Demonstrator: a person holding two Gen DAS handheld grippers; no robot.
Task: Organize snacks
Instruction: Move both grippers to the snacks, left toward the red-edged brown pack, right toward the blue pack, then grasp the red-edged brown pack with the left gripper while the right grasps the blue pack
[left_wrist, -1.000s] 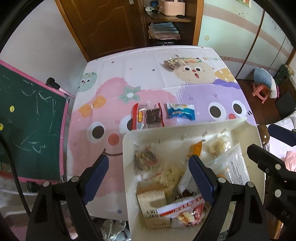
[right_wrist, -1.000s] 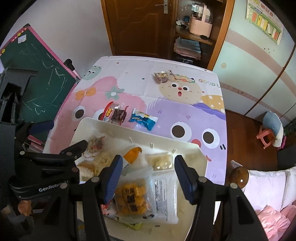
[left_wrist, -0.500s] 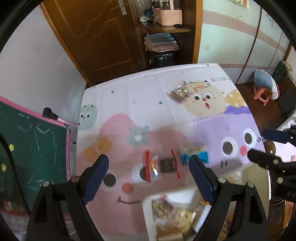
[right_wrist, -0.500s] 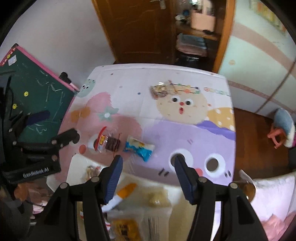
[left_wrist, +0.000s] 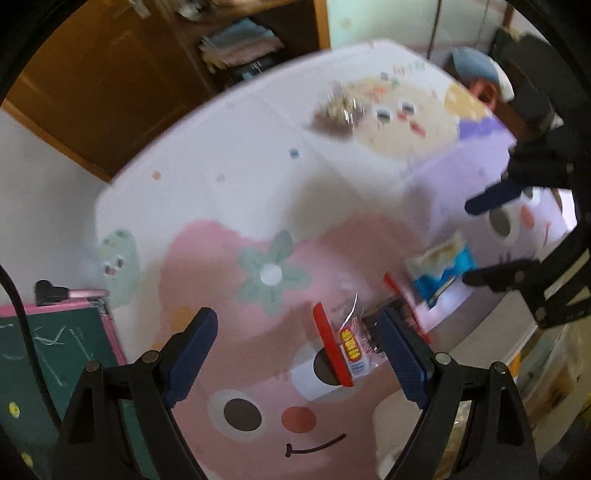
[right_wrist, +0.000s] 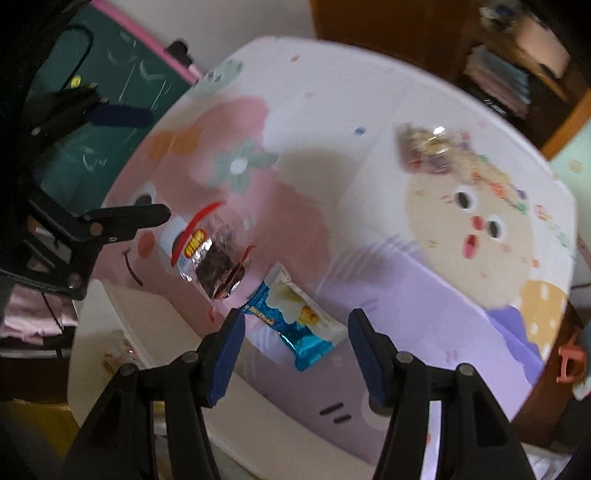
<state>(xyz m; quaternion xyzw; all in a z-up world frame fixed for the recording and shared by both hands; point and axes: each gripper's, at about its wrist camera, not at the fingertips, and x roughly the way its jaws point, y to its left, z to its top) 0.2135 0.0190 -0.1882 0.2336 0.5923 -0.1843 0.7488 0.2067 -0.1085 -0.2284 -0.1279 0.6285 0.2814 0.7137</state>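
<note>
A red-edged snack packet (left_wrist: 347, 343) lies on the cartoon tablecloth (left_wrist: 258, 177), just inside the right finger of my open left gripper (left_wrist: 295, 332), which hangs above it. To its right lies a blue snack packet (left_wrist: 443, 269), beside my right gripper (left_wrist: 487, 236). In the right wrist view the blue packet (right_wrist: 291, 321) lies flat between and below the spread fingers of my open right gripper (right_wrist: 297, 330); the pads stand clear of it. The red-edged packet (right_wrist: 210, 254) lies to its left, near the left gripper (right_wrist: 136, 166). A clear packet of mixed snacks (right_wrist: 428, 147) sits far back.
The cream tray (right_wrist: 159, 332) with other snacks stands at the table's near edge, mostly below the right gripper. A green chalkboard (left_wrist: 55, 350) with a pink frame leans at the table's left side. A wooden door and shelf (left_wrist: 236, 40) stand behind the table.
Both grippers have moved from above the tray forward and down over the tablecloth, and rolled. The red-edged and blue packets are now close under them; the tray has dropped to the frames' lower edge.
</note>
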